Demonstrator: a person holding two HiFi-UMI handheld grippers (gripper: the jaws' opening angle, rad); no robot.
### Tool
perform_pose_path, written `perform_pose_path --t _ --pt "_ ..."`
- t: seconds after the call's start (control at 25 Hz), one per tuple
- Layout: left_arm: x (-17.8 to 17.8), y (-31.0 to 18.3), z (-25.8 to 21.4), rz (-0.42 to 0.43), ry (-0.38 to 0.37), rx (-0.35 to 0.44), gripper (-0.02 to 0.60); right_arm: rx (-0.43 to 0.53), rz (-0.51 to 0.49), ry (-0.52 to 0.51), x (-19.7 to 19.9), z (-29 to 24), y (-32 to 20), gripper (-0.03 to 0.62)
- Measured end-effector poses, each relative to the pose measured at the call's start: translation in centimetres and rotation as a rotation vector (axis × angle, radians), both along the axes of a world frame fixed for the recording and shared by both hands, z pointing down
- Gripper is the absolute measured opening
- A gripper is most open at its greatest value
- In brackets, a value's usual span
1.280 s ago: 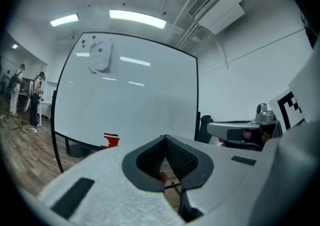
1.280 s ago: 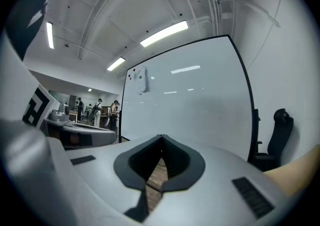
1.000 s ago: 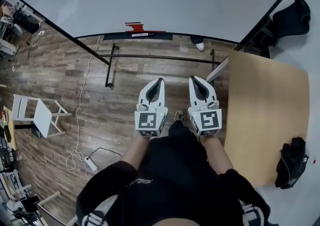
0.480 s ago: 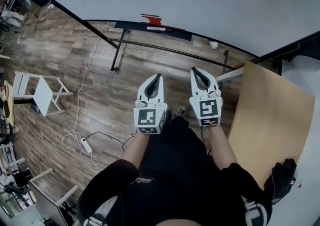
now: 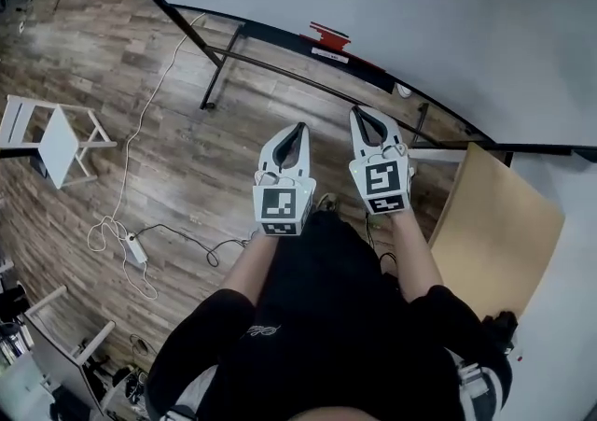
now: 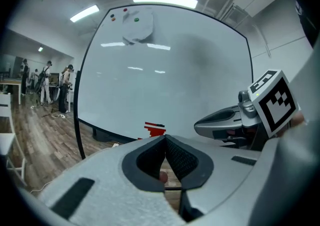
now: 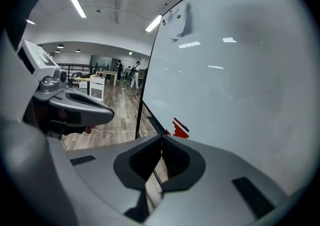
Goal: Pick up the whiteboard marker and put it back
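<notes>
Wood floor (image 5: 201, 176) with white stool (image 5: 58, 141), power strip (image 5: 136, 250)

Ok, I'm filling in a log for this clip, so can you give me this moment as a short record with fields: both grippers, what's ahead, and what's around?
left gripper: jaws together, nothing between them
right gripper: jaws together, empty, level with the left one
ahead: whiteboard on a stand
ledge: red items, too small to tell whether one is a marker
right side: wooden table
floor: white chair; power strip with its cable
</notes>
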State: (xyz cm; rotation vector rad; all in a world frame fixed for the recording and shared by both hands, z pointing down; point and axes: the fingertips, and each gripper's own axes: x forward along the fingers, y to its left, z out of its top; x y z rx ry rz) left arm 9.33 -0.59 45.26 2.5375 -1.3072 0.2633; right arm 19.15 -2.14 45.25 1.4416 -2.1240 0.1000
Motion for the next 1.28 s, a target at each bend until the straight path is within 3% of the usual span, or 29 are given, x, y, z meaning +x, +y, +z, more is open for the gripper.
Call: perform_pose_path --t 0.28,0.48,0.8,1.16,1.28 --pt "-4.2 -4.3 1.9 -0.033 0.047 -0.059 0.005 -0.071 -0.062 0.182 -3.2 0.6 -5.0 0.002" --pt "-4.2 -7.9 2.6 -0.012 0.056 -0.104 0.005 -0.134 -0.112 0.267 -4.2 1.5 -9.5 0.002" --pt "-4.3 -11.1 7.2 -0.023 0.05 -0.198 0.005 -0.203 -0.194 0.513 -3.5 6.0 -14.5 0.002" --pt "-6.4 -15.2 10.4 -0.13 0.039 -0.259 0.005 -0.338 -0.26 0.64 -1.3 12.7 -19.2 0.003" --pt "-6.8 -15.9 11.0 -0.151 0.036 -0.278 0.005 -0.381 -0.255 0.632 -1.0 14.2 -19.5 0.003"
